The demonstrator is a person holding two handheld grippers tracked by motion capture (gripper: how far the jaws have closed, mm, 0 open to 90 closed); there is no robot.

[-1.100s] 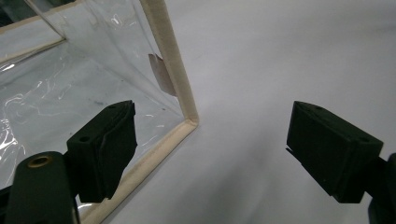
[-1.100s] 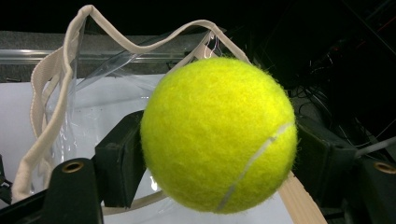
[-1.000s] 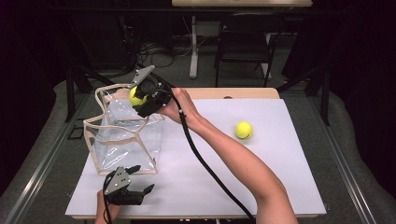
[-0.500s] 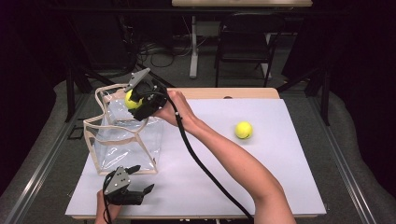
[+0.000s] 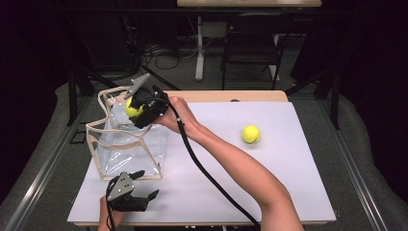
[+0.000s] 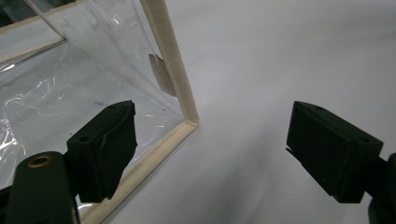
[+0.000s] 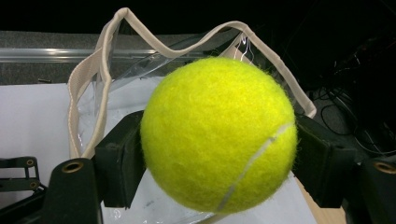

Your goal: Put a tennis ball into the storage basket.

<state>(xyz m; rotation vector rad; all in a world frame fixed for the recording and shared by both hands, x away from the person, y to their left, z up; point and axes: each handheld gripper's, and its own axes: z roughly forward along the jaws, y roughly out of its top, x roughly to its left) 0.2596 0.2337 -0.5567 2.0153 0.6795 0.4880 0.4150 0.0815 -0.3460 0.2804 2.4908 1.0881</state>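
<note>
At the upper left of the high view, the right tongs [image 5: 139,107] clamp a tennis ball [image 5: 133,108] over the clear bag [image 5: 126,149]'s mouth, best lowered inside before release, while the left tongs [image 5: 143,184] sit apart.

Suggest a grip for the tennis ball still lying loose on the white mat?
Take the loose tennis ball across its middle, coming straight down from above. It is round, so any pair of opposite sides suits, and it lies alone on the white mat with free space on every side for open jaws.
</note>
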